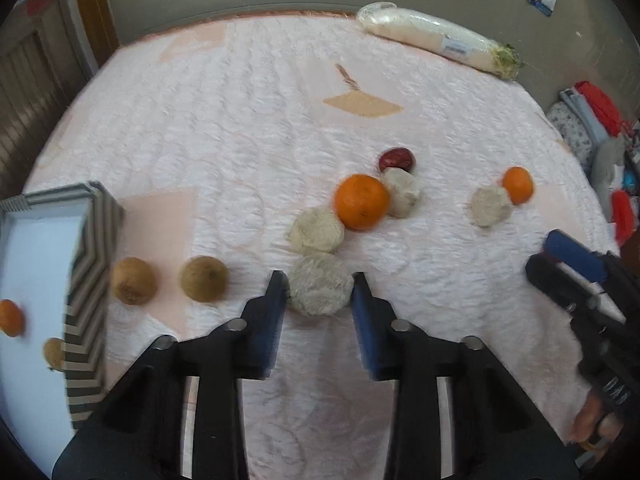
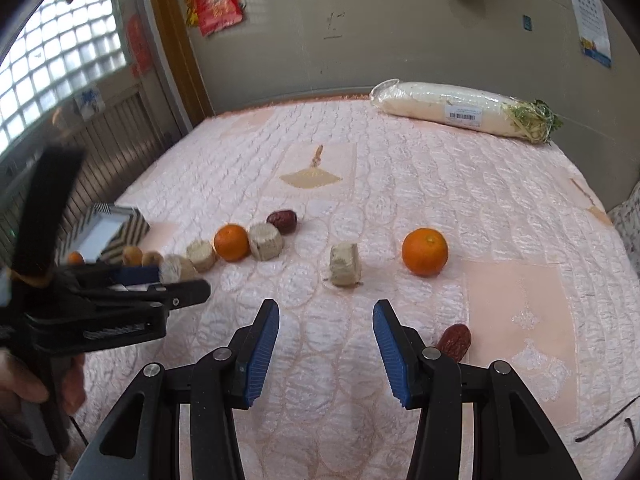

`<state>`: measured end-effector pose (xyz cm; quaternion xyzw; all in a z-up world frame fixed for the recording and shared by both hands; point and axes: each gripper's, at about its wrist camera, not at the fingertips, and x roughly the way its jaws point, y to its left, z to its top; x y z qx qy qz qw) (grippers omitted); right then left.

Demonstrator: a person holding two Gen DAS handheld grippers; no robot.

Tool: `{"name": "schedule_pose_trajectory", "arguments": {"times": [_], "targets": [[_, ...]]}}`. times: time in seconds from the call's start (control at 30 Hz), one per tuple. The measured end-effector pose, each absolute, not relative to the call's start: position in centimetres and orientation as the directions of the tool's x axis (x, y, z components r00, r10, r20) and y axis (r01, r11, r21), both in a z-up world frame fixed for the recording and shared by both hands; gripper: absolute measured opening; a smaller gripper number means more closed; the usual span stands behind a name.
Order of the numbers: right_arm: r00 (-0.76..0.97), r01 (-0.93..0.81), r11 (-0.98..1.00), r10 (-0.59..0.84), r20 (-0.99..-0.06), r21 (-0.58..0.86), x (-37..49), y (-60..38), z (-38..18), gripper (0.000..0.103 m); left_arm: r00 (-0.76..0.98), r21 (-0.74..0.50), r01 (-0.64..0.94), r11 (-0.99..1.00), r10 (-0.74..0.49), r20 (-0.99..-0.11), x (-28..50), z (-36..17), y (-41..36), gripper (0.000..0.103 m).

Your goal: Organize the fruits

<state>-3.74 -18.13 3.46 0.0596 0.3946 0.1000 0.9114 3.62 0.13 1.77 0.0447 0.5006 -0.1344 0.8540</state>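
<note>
1. My left gripper has its jaws closed in on a pale, rough-surfaced lump; both blue pads sit against its sides. What kind of produce it is I cannot tell.
2. My right gripper hangs over bare quilt with its jaws partly apart and nothing between them.
3. Everything lies on a bed covered by a pink-and-white quilted bedspread.
4. Just beyond the gripped lump sits a second pale lump, touching a large orange. Behind the orange are a third pale lump and a dark red jujube.
5. Further right, another pale lump rests against a smaller orange.
6. Left of the gripped lump, two brown kiwifruits lie side by side, near a box with striped walls.
7. Inside the box I see a small orange and one brownish fruit by the wall.
8. From the right wrist view, a second red jujube lies just beside my right jaw.
9. A wrapped white radish lies at the far edge of the bed, well apart from the fruit.
</note>
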Motion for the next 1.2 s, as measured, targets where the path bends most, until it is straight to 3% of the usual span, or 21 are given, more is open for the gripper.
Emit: {"name": "schedule_pose_trajectory", "arguments": {"times": [0.4, 0.43, 0.47, 0.5, 0.53, 0.87, 1.2], "targets": [[0.661, -0.131, 0.973, 0.227, -0.715, 0.187, -0.1, -18.0, 2.1, 0.047, 0.473, -0.123, 0.265, 0.956, -0.24, -0.848, 2.5, 2.8, 1.8, 0.031], [0.653, -0.135, 0.972, 0.232, -0.721, 0.191, 0.5, -17.8, 1.9, 0.043, 0.472, -0.128, 0.266, 0.956, -0.244, -0.847, 2.3, 2.9, 1.9, 0.031], [0.642, -0.139, 0.972, 0.235, -0.73, 0.191, 1.0, -17.6, 1.7, 0.027, 0.473, -0.129, 0.265, 0.956, -0.246, -0.846, 2.2, 3.0, 2.0, 0.031], [0.634, -0.137, 0.974, 0.226, -0.74, 0.18, 1.4, -17.4, 1.4, 0.02, 0.475, -0.129, 0.263, 0.956, -0.245, -0.845, 2.0, 3.2, 2.1, 0.031], [0.634, -0.13, 0.978, 0.209, -0.745, 0.163, 1.6, -17.3, 1.2, 0.019, 0.477, -0.128, 0.263, 0.956, -0.244, -0.844, 1.7, 3.4, 2.2, 0.031], [0.675, -0.19, 0.971, 0.238, -0.698, 0.147, -1.4, -14.3, 3.9, 0.018, 0.529, -0.127, 0.237, 0.963, -0.238, -0.815, -0.4, 5.5, 4.7, 0.031], [0.681, -0.338, 0.925, 0.369, -0.632, 0.177, -4.3, -7.4, 6.8, 0.018, 0.578, -0.122, 0.141, 0.983, -0.181, -0.796, -2.1, 7.0, 10.7, 0.031]]}}
